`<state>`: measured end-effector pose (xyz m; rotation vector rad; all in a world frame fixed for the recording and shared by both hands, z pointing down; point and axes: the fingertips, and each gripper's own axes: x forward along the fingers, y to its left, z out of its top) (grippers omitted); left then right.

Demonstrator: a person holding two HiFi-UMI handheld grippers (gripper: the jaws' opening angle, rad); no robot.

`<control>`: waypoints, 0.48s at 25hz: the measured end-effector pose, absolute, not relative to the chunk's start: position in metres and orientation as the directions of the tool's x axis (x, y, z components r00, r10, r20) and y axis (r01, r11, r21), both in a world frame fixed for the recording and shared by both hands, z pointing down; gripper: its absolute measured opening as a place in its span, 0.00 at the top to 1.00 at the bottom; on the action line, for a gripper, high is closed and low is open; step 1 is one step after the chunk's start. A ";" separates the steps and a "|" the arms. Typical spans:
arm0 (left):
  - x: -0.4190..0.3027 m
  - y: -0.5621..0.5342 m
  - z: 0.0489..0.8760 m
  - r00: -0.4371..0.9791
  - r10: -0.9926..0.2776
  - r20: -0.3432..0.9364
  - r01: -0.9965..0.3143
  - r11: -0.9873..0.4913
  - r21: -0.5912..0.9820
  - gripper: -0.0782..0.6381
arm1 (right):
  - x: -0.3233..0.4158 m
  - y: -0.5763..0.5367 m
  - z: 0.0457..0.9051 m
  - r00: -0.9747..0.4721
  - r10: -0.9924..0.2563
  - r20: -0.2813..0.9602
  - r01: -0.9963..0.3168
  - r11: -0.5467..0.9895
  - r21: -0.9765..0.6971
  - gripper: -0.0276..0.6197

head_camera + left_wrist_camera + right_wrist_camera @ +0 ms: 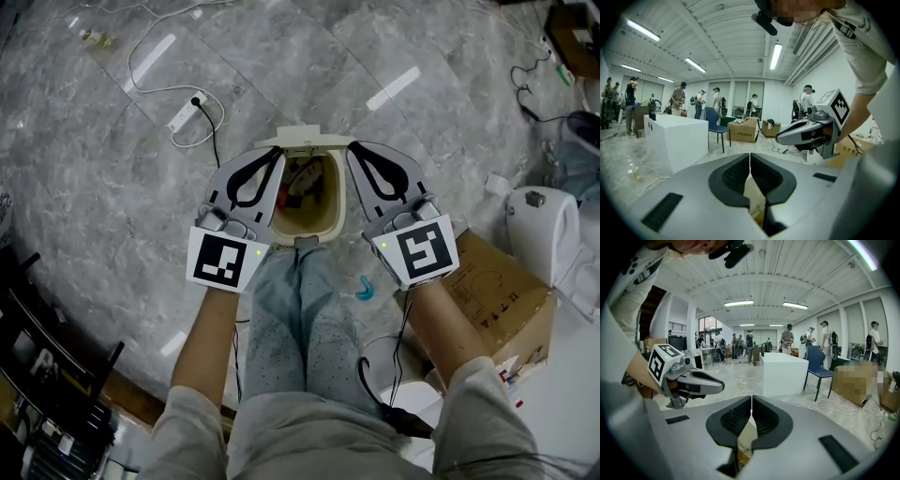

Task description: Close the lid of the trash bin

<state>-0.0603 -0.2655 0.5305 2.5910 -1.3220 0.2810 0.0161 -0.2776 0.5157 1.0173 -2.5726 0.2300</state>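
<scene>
Both grippers are closed up w/ nothing in them. Left gripper (pixel 750 157): in its own view the pads meet tip to tip, only a hairline seam btwn them, empty. Right gripper (pixel 752 400) same deal, jaws together, nothing pinched.

In the head view the left gripper (pixel 278 153) and right gripper (pixel 353 149) sit side by side, apart from each other. They're angled in a bit so the tips point at the far end of the trash bin (pixel 336 214), one over each long side of its rim. Can't tell if they actually touch the rim. The left cube (pixel 225 260) and right cube (pixel 427 248) w/ the square markers face up at the cam.

The bin's on the gray marble-look floor (pixel 112 206), right in front of the person's knees (pixel 300 300). It's open, beige inside w/ some dark and red stuff down in it. The lid (pixel 300 141) is up at the far edge, seen nearly edge-on as a pale strip just past both tips.

Around it:
- a white power strip (pixel 185 114) w/ cable on the floor, far left
- a cardboard box (pixel 502 286) by the right arm
- a small blue thing (pixel 366 289) on the floor btwn box and leg

The gripper views show a big room w/ a white block (pixel 677 138), a blue chair (pixel 715 125) and ppl standing in the bg.
</scene>
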 end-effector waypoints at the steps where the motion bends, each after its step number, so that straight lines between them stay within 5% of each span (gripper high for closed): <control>1: -0.061 -0.267 0.534 0.579 -0.769 0.272 -0.812 -0.573 0.106 0.86 | 0.015 -0.278 0.518 -0.679 -0.621 0.392 -0.680 0.733 -0.015 0.91; 9: -0.063 -0.274 0.552 0.614 -0.729 0.302 -0.782 -0.614 0.109 0.86 | 0.009 -0.282 0.541 -0.706 -0.552 0.443 -0.614 0.790 0.006 0.90; 12: -0.062 -0.274 0.560 0.631 -0.708 0.318 -0.768 -0.628 0.127 0.67 | 0.010 -0.278 0.554 -0.701 -0.510 0.497 -0.599 0.800 -0.024 0.89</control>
